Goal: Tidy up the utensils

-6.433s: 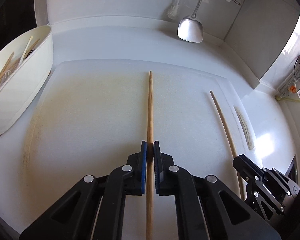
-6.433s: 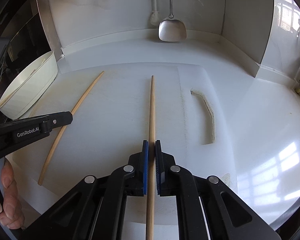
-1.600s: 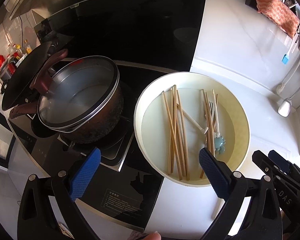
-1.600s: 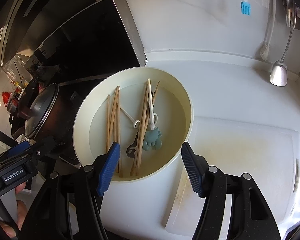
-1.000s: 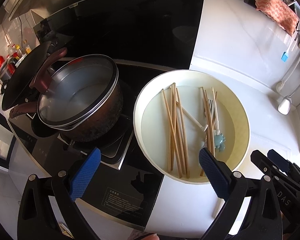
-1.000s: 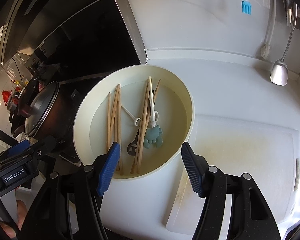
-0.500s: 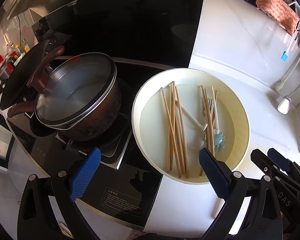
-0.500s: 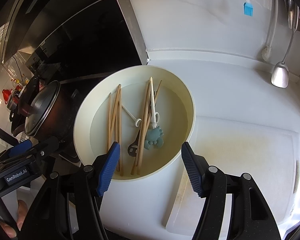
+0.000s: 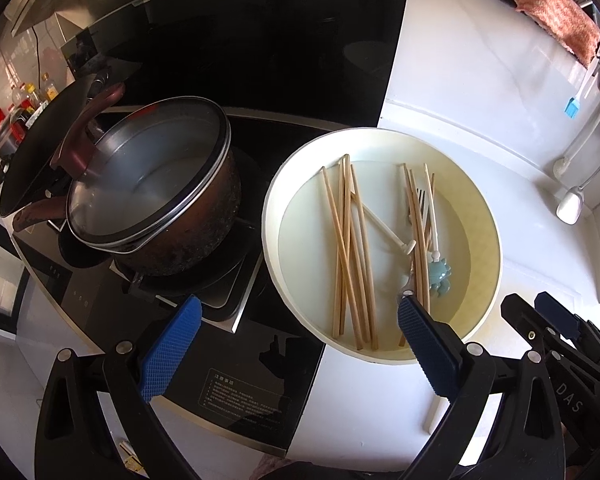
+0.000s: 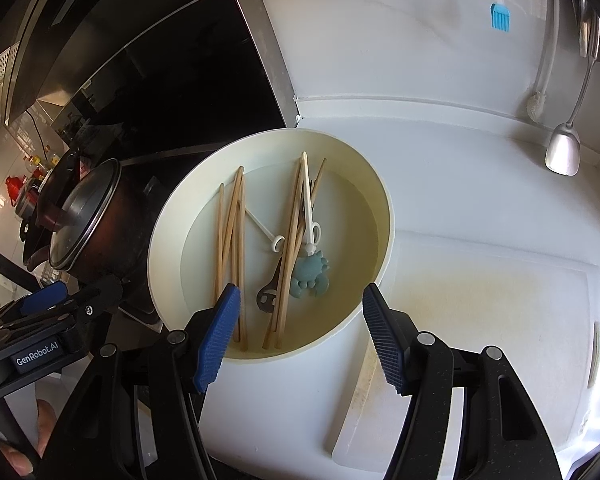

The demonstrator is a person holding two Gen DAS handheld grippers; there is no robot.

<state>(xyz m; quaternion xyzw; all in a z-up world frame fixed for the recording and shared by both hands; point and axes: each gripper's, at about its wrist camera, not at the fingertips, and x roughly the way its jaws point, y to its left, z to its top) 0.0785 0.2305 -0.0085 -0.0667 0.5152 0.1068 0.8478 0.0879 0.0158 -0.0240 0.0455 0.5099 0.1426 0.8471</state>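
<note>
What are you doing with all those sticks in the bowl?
A person is tidying utensils with a grabbing tool in each hand. The wooden chopsticks now lie in the big cream bowl, along with a little blue crab-shaped utensil and a metal fork. The left tool and the right tool both hover open above the bowl, holding nothing. A covered pot sits on the stove beside it.

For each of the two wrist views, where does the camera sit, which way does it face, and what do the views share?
Left wrist view: sits behind the open left gripper, angled down at the lidded pot and bowl; right gripper at its right edge.
Right wrist view: sits behind the open right gripper, angled down at the bowl and cutting board; a hand shows lower left.
Shared: bowl, chopsticks, pot.
</note>
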